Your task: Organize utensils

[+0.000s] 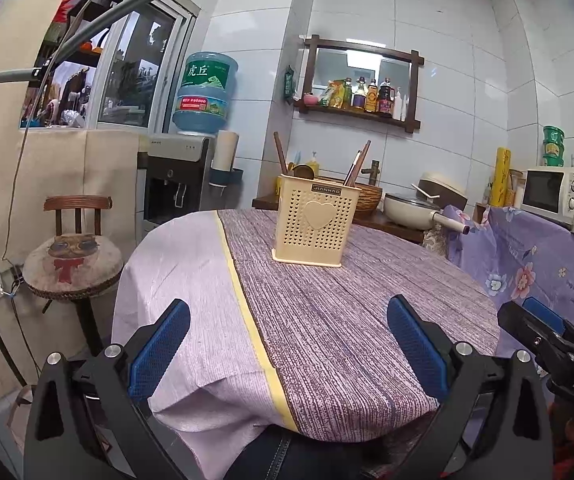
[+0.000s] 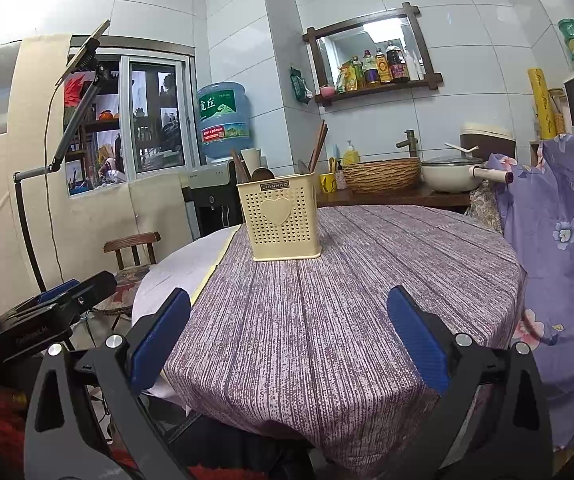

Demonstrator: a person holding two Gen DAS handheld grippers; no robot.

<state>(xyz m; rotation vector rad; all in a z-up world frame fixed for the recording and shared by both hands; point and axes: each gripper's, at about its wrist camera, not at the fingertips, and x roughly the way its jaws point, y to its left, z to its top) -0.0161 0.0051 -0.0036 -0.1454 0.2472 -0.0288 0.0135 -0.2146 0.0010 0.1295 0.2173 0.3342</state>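
Left wrist view: the left gripper [image 1: 289,344] hangs low in the frame over the near edge of the round table [image 1: 387,300], its blue pads spread wide with only tablecloth between them — released, holding nothing. At the right edge of the same frame the right gripper [image 1: 543,320] shows from the side. In the right wrist view, the right gripper [image 2: 289,338] also stands wide apart and empty above the purple cloth.

The utensil holder [image 1: 313,222], a cream perforated box with a heart on its front, stands upright at the centre of the frame, well apart from both grippers. Wooden chopsticks [image 1: 357,162] lean out of its right side, and another wooden handle [image 1: 280,152] and a rounded spoon end [image 1: 302,171] rise on its left. No loose utensils show on the cloth in either view.

Judging from this, the sorting itself looks done or not yet begun — I cannot tell which. If anything is left, the next move calls for reaching forward to the holder, closing on a single handle well above the rim, and lifting straight up so the light box does not tip.
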